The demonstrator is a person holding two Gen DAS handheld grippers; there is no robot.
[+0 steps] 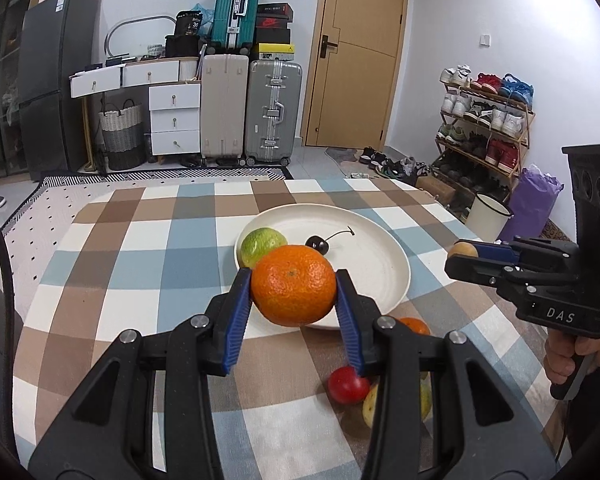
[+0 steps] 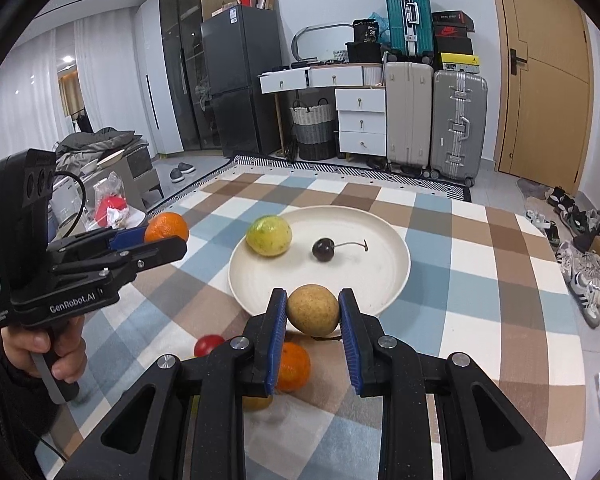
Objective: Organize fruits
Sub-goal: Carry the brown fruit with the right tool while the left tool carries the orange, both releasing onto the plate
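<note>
Both grippers are held above the near rim of the white plate (image 1: 384, 276): the left gripper (image 1: 294, 290) is clamped on a large orange (image 1: 294, 285), and the right gripper (image 2: 313, 310) is clamped on a dull yellow-brown fruit (image 2: 313, 309). A checked tablecloth (image 1: 140, 240) in blue, brown and cream is spread under the plate, with suitcases (image 1: 252, 116), white drawers (image 1: 175, 120), a dark fridge (image 2: 236, 80) and a wooden door (image 1: 356, 56) seen beyond it. On the plate lie a yellow-green fruit (image 2: 269, 236) and, just beside it, a dark cherry (image 2: 323, 249) with its stem. Nearer than the plate, on the cloth, a smaller orange (image 2: 294, 366) and a red fruit (image 1: 347, 385) are seen, partly hidden by the fingers.
</note>
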